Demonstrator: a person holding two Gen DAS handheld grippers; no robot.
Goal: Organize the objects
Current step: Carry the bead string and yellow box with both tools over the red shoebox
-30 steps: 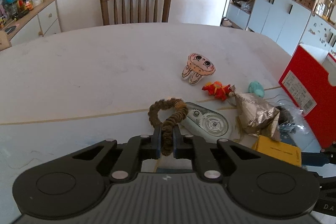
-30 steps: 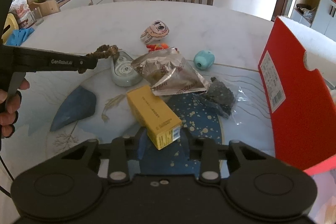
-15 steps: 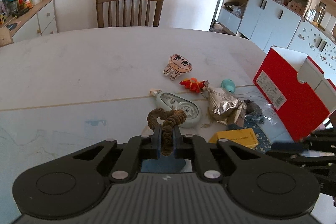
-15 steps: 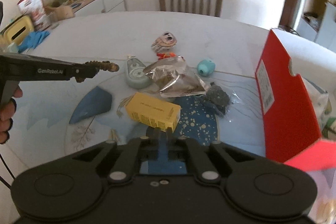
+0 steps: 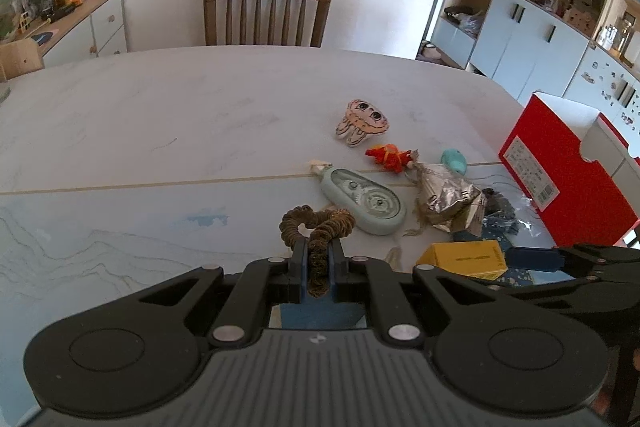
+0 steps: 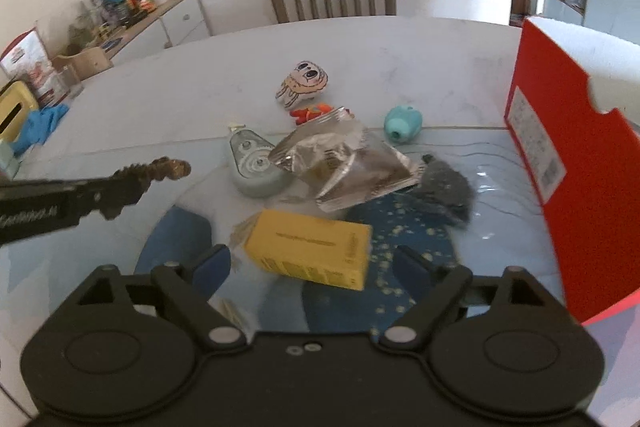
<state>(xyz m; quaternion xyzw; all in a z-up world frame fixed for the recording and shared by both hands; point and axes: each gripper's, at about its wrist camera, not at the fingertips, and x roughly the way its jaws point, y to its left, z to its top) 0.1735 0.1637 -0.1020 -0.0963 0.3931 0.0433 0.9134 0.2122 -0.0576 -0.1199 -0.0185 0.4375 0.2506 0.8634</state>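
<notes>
Yellow box (image 6: 310, 248) between opening right gripper (image 6: 312, 269)

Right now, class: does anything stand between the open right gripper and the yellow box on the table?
Nothing visible. The yellow box lies directly ahead of the right gripper, whose jaws are opening with a clear gap toward it; the foil packet lies beyond.

Wooden slat-back chair (image 5: 267, 11) at far edge of surface (image 5: 160, 131), against white wall. Sideboard (image 5: 86, 23) at left, top crowded with jars and packets. Pale blue cabinets (image 5: 532, 39) at right; open shelves above hold small items.
</notes>
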